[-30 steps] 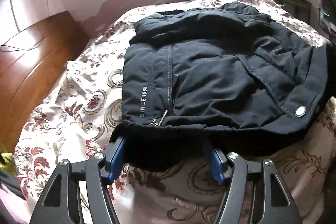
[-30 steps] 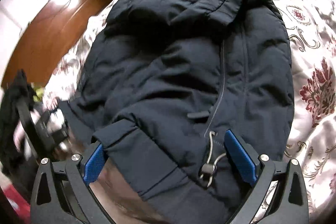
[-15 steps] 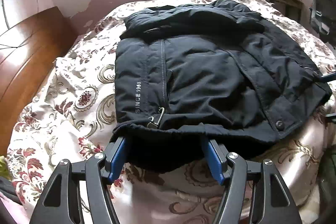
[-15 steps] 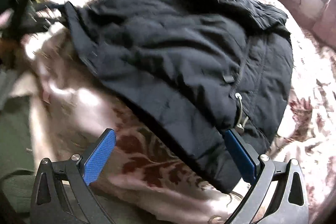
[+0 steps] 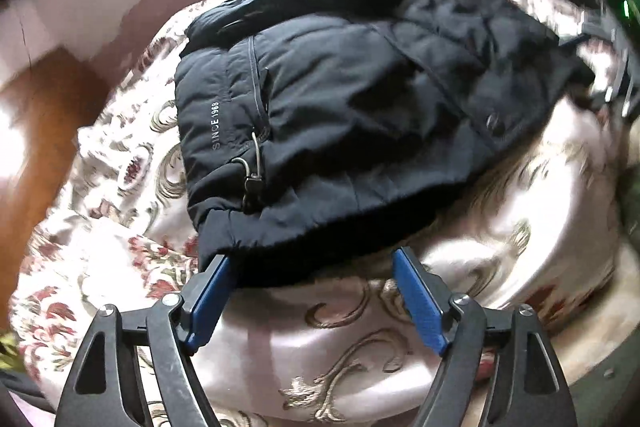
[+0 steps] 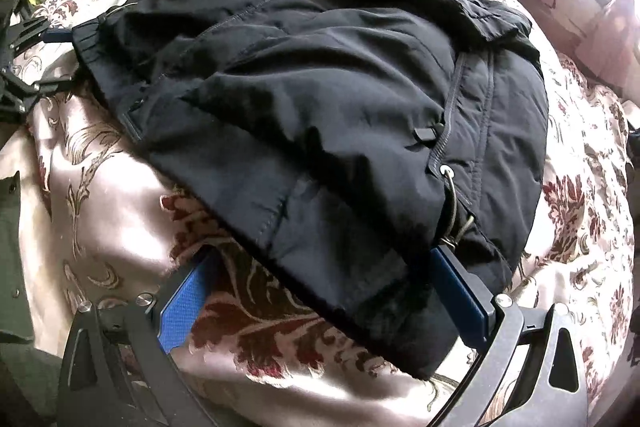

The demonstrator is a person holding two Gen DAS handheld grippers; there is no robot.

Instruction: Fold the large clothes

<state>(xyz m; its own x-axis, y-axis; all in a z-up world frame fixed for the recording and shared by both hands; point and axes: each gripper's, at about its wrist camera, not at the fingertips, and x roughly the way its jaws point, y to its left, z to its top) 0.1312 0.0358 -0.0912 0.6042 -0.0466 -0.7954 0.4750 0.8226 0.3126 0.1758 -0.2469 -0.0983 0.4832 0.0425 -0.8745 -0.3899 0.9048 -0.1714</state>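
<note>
Blue rubber pads line the fingers of your left gripper (image 5: 312, 291), and they stand spread; the jaws have just been opening. The hem corner of the one black padded jacket (image 5: 360, 115) lies against the tip of the left-hand pad, while the other pad stands clear of the cloth, so nothing is pinched.

Your right gripper (image 6: 320, 287) is also spread wide. Its right-hand blue pad (image 6: 460, 291) touches the jacket's other hem corner beside a looped drawstring cord (image 6: 452, 203), and its left-hand pad hangs over bare bedding, well apart from the cloth.

From both grippers the jacket lies straight ahead and slightly above in view, resting on a cream satin bedspread patterned with dark red flowers (image 5: 120, 267). Its hem is the near edge and its folded collar end is the far one, so the long axis runs away from you, from hem to collar. Each hand sits at its own hem corner, about equally near; neither has an advantage.

Count: one jacket, two grippers, one bedspread, two drawstring cords, one at each hem corner. White lettering reading SINCE 1988 (image 5: 216, 127) marks the side nearer your left hand.

The next fold probably depends on gripping the hem again and carrying it forward toward the collar.
</note>
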